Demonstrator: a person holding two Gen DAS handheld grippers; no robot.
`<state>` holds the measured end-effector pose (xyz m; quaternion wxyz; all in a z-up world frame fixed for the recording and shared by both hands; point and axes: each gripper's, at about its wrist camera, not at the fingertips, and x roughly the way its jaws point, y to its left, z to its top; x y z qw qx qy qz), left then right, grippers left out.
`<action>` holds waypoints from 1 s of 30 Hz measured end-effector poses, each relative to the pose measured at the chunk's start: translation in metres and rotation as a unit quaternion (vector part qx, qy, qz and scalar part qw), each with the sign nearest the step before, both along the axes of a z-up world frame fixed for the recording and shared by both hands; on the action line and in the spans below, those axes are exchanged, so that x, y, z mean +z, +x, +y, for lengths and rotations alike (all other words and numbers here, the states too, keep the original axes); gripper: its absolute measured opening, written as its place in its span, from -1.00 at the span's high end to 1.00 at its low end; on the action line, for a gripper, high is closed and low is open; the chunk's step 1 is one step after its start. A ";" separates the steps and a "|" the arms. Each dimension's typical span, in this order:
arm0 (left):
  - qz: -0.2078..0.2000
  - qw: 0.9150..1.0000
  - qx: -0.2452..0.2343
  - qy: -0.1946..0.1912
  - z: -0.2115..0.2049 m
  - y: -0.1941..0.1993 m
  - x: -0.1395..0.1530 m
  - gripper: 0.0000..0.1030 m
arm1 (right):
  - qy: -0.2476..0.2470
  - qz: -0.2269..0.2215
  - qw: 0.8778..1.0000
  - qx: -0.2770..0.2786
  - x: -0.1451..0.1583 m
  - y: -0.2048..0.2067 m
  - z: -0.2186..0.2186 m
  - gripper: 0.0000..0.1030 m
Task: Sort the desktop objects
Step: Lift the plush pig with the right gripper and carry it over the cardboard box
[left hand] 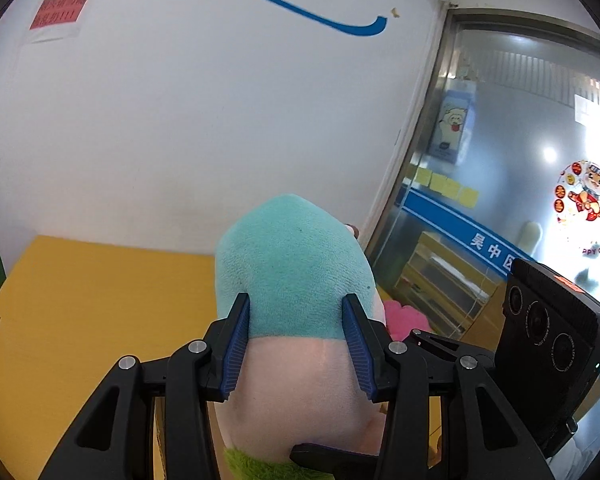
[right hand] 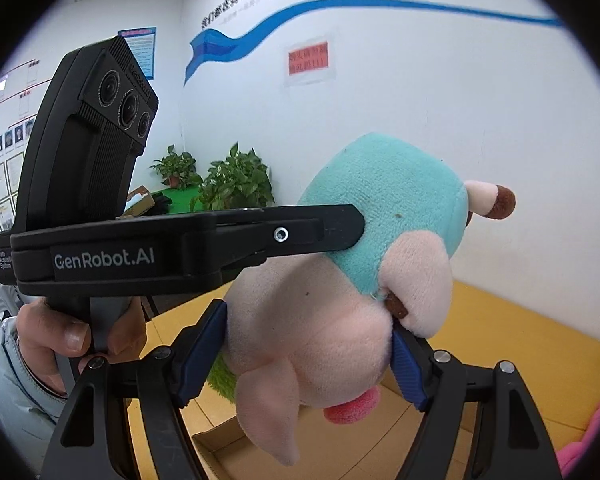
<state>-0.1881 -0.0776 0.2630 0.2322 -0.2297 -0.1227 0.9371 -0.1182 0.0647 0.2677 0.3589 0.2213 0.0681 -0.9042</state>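
Above the yellow table [left hand: 80, 300], a plush toy [left hand: 296, 280] is held up in the air between both grippers. Left gripper [left hand: 296, 344] clamps its blue pads [left hand: 236, 344] on the toy's two sides, at the line where teal cap meets pink body. Right gripper [right hand: 308, 356] grips the pink head lower down, pads [right hand: 202, 354] pressed into the plush on both sides; one pink ear hangs down between the fingers. Left gripper's black body crosses the right wrist view, touching the teal cap. Hand [right hand: 60, 332] wraps its handle at near left. Cardboard box [right hand: 224, 448] sits on the table below the toy. Pink fuzzy item [left hand: 404, 318] lies just right of the toy. Potted plants [right hand: 236, 180] stand far left by the wall.
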 end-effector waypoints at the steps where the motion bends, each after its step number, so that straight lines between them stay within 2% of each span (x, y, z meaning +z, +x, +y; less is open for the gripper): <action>1: -0.009 1.000 0.002 -0.003 0.000 -0.008 -0.010 0.07 | -0.004 -0.016 1.000 0.004 -0.014 -0.016 -0.001 -0.46; 8: -0.112 0.994 0.018 -0.006 -0.003 -0.078 -0.108 0.07 | -0.032 -0.127 0.991 0.018 -0.108 -0.098 -0.005 -0.46; 11: -0.158 0.987 0.024 -0.011 -0.001 -0.098 -0.148 0.07 | -0.035 -0.175 0.984 0.020 -0.150 -0.126 -0.006 -0.46; 13: -0.202 0.979 0.031 -0.014 0.000 -0.110 -0.178 0.07 | -0.028 -0.202 0.979 0.023 -0.177 -0.140 -0.008 -0.46; 17: -0.255 0.966 0.026 -0.025 0.010 -0.119 -0.216 0.07 | -0.001 -0.256 0.966 0.023 -0.225 -0.166 -0.017 -0.46; 20: -0.266 0.963 0.027 -0.042 0.021 -0.119 -0.224 0.07 | 0.019 -0.274 0.961 0.000 -0.251 -0.178 -0.017 -0.43; 22: -0.267 0.962 0.035 -0.045 0.024 -0.117 -0.219 0.06 | -0.004 -0.288 0.958 -0.003 -0.259 -0.190 -0.011 -0.42; 23: -0.271 0.961 0.038 -0.045 0.025 -0.116 -0.218 0.06 | -0.008 -0.288 0.958 -0.002 -0.263 -0.183 -0.007 -0.41; 27: -0.275 0.959 0.046 -0.054 0.029 -0.100 -0.206 0.06 | 0.005 -0.286 0.958 0.011 -0.264 -0.173 -0.006 -0.39; 28: -0.274 0.959 0.048 -0.055 0.030 -0.096 -0.202 0.06 | 0.001 -0.289 0.957 0.018 -0.258 -0.150 -0.003 -0.39; 30: -0.283 0.956 0.051 -0.057 0.027 -0.097 -0.202 0.05 | -0.010 -0.302 0.953 0.025 -0.255 -0.152 -0.005 -0.39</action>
